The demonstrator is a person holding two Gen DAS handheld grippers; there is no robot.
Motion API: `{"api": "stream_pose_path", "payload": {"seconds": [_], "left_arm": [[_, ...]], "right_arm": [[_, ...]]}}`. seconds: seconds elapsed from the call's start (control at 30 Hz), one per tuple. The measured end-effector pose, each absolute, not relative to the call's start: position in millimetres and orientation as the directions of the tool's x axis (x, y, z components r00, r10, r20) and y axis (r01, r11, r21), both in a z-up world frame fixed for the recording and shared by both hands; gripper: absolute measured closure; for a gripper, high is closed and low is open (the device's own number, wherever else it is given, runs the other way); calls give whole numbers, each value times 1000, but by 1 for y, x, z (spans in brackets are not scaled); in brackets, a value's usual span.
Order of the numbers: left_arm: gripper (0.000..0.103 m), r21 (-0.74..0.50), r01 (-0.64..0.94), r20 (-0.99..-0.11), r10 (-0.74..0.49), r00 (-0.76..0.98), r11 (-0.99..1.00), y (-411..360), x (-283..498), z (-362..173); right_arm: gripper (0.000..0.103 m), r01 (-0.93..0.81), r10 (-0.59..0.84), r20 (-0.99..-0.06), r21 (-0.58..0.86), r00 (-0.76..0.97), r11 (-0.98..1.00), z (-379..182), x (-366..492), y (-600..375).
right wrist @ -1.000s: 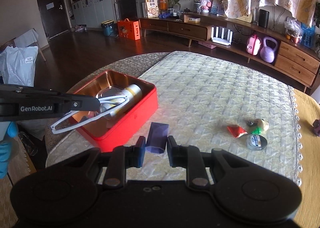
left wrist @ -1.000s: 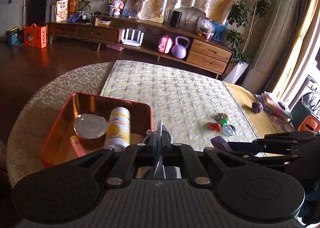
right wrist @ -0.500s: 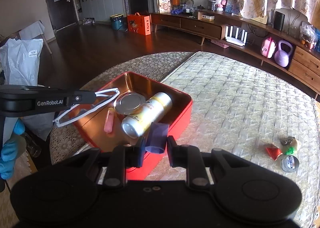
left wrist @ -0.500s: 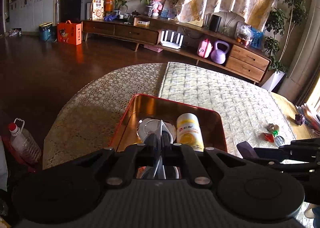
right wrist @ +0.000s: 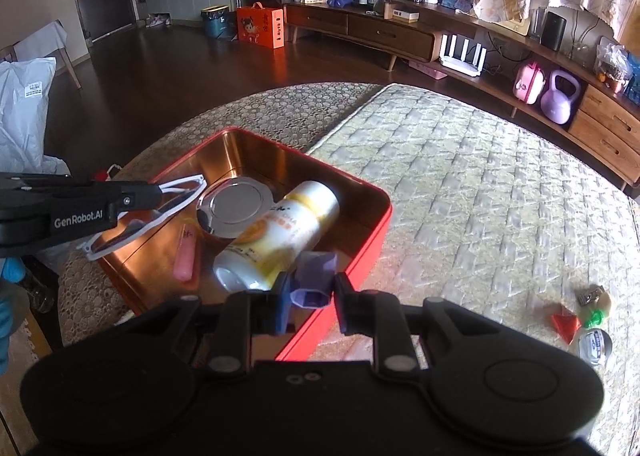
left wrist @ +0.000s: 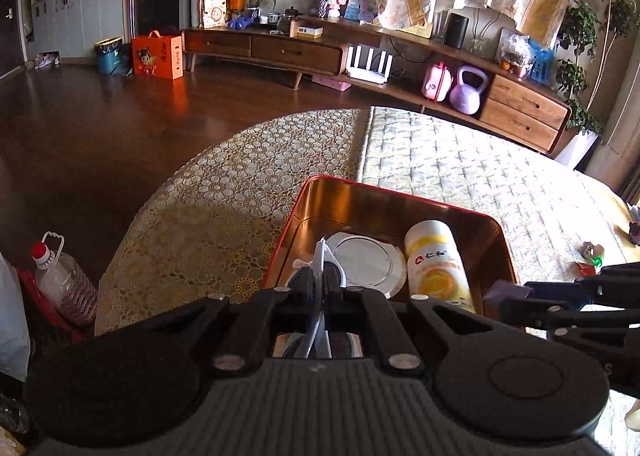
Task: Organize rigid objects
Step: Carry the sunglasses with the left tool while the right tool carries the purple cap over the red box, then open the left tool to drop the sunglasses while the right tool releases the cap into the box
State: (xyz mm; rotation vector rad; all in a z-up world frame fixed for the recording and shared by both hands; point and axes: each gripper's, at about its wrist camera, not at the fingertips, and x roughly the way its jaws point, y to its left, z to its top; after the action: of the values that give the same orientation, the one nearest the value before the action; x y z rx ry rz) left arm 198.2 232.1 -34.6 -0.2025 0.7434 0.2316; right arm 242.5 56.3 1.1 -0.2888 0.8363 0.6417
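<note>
Two grippers hover over the red metal tin (right wrist: 372, 240) — left gripper (right wrist: 160, 192) pinching white-framed glasses (right wrist: 140, 216), right gripper (right wrist: 310, 288) clamping a purple block (right wrist: 314, 274) — ready to drop in.

The left gripper (left wrist: 319, 288) clamps white-framed glasses (left wrist: 320, 256) above a red tin (left wrist: 296, 212). Inside lie a round metal lid (left wrist: 370, 262) and a yellow-and-white bottle (left wrist: 436, 264).

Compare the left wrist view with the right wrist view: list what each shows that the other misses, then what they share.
Only the left wrist view: a plastic bottle on the floor beside the table.

Only the right wrist view: a pink tube lying in the red tin, and the white glasses seen whole, side-on, in the left gripper.

Both: the tin, the yellow-and-white bottle lying beside the round silver lid, and the right gripper shut on a purple piece.
</note>
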Motion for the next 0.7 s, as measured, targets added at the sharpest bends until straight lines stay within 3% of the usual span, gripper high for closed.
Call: {"api": "stream_pose_path", "payload": {"seconds": [0.7], "left_arm": [[98,-94,-311,-765,131,630,946,230,203,-56]], "right_arm": [[72,-666,471,-762,72,443,743,3,235,47]]}}
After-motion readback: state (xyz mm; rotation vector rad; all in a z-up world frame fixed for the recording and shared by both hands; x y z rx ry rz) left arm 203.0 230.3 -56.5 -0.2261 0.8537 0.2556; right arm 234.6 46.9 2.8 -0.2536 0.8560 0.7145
